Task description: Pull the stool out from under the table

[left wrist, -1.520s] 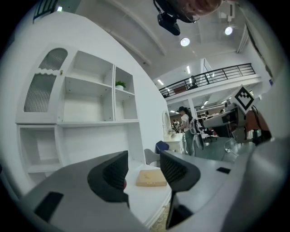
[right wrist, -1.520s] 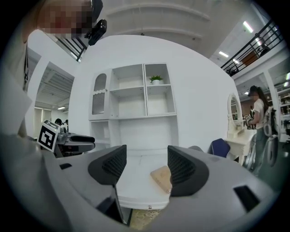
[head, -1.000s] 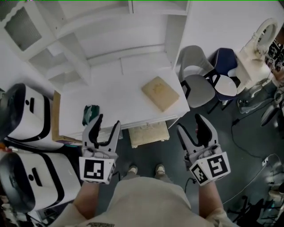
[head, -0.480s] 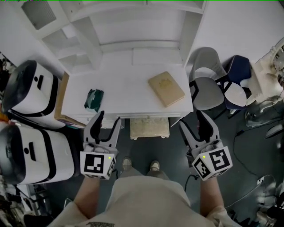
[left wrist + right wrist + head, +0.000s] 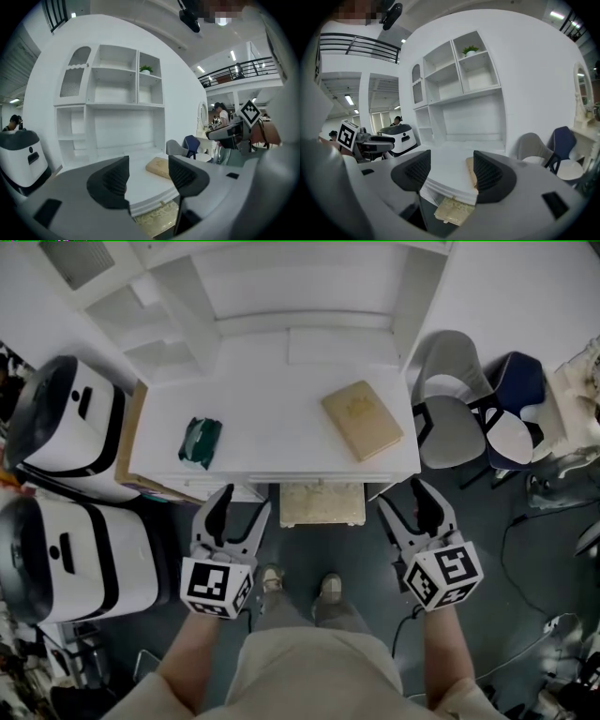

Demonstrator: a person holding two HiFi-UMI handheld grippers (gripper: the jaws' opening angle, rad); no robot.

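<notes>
We find the stool (image 5: pixel 322 504) tucked under the table (image 5: pixel 281 442), ahead between both claws; left claw (image 5: pixel 240 504) opening, right claw (image 5: pixel 405 498) released, both empty, flanking it presumably to grasp its sides

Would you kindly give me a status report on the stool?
Left hand-held gripper empty, jaws opening; right hand-held gripper open, empty. Stool tucked under table, untouched. Person's feet stand right before it.

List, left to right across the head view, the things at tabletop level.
white machine → green item → tan book → grey chair → blue chair
</notes>
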